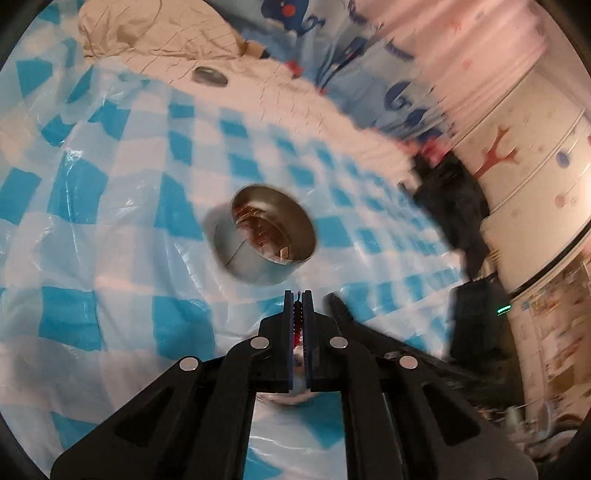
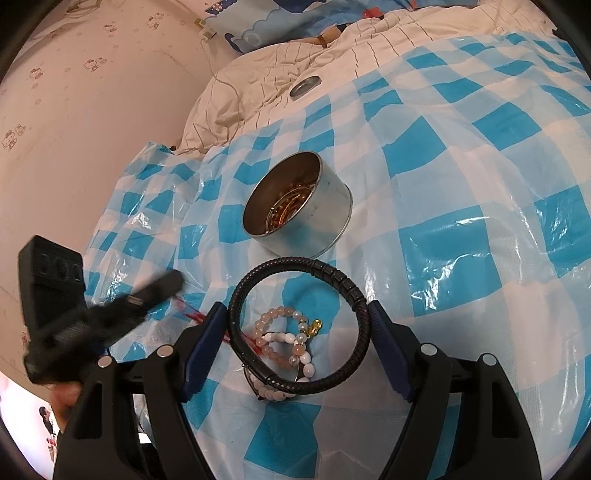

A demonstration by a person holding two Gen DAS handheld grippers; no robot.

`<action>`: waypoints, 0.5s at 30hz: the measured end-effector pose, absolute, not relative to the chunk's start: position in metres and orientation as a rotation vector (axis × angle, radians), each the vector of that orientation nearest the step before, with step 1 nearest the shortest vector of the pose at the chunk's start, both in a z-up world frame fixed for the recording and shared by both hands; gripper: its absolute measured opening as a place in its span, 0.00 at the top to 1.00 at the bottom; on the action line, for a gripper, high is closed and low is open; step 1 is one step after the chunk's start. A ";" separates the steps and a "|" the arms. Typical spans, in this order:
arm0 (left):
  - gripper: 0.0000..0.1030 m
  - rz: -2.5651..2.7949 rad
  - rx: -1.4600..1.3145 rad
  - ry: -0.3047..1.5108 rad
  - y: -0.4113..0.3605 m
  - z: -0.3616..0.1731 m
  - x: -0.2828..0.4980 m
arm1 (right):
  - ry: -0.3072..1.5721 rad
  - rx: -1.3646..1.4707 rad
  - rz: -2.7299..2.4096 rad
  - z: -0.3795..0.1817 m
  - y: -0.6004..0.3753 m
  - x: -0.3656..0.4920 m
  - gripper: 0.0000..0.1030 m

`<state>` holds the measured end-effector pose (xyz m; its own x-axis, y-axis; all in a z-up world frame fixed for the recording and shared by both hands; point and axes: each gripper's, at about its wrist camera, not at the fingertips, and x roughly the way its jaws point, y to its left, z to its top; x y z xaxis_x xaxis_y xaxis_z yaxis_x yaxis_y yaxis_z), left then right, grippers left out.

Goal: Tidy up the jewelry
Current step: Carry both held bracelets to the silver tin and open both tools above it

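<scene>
A round metal tin (image 1: pixel 264 236) (image 2: pixel 297 206) sits on the blue-and-white checked plastic sheet (image 2: pixel 461 177) and holds brown beads and gold jewelry. My left gripper (image 1: pixel 299 295) is shut on a thin red string piece just short of the tin. It shows blurred at the left of the right wrist view (image 2: pixel 162 286), trailing a red cord (image 2: pixel 195 315). My right gripper (image 2: pixel 297 310) is open around a black braided bracelet (image 2: pixel 299 325). Pink and white bead bracelets (image 2: pixel 288 343) with a gold charm lie inside the black ring.
The tin's lid (image 2: pixel 304 85) (image 1: pixel 210 75) lies on the beige quilt (image 2: pixel 258 81) beyond the sheet. A cartoon-print pillow (image 2: pixel 280 18) is at the back. A pink wall (image 2: pixel 74 129) is to the left of the bed.
</scene>
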<state>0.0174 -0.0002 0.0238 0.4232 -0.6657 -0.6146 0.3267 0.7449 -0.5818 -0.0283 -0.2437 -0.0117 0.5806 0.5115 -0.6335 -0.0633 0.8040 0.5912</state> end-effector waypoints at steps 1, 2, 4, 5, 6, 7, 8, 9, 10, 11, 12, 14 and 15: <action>0.97 -0.611 -0.358 0.933 -0.001 0.029 0.016 | 0.898 0.554 0.357 -0.012 -0.244 -0.028 0.28; 0.97 -0.604 -0.350 0.929 0.000 0.029 0.016 | 0.899 0.555 0.356 -0.012 -0.244 -0.028 0.28; 0.97 -0.653 -0.431 0.938 0.004 0.028 0.017 | 0.900 0.557 0.358 -0.012 -0.244 -0.028 0.28; 0.97 -0.653 -0.427 0.938 0.003 0.029 0.017 | 0.900 0.558 0.359 -0.011 -0.245 -0.028 0.28; 0.97 -0.625 -0.372 0.932 0.000 0.032 0.016 | 0.898 0.557 0.358 -0.011 -0.245 -0.028 0.28; 0.97 -0.611 -0.338 0.926 -0.003 0.032 0.015 | 0.898 0.557 0.359 -0.011 -0.245 -0.028 0.28; 0.97 -0.625 -0.353 0.931 -0.003 0.031 0.017 | 0.898 0.557 0.359 -0.011 -0.245 -0.028 0.28; 0.97 -0.639 -0.379 0.937 -0.003 0.030 0.018 | 0.898 0.558 0.358 -0.011 -0.245 -0.028 0.28; 0.97 -0.640 -0.386 0.939 -0.003 0.030 0.019 | 0.897 0.559 0.359 -0.011 -0.245 -0.028 0.28; 0.97 -0.634 -0.384 0.938 -0.002 0.029 0.022 | 0.897 0.559 0.359 -0.011 -0.245 -0.028 0.28; 0.97 -0.636 -0.391 0.938 -0.002 0.029 0.024 | 0.893 0.561 0.359 -0.010 -0.245 -0.028 0.28; 0.97 -0.641 -0.401 0.927 -0.002 0.032 0.025 | 0.877 0.561 0.354 -0.006 -0.247 -0.028 0.28; 0.97 -0.644 -0.401 0.919 -0.004 0.034 0.025 | 0.869 0.559 0.351 -0.004 -0.248 -0.028 0.28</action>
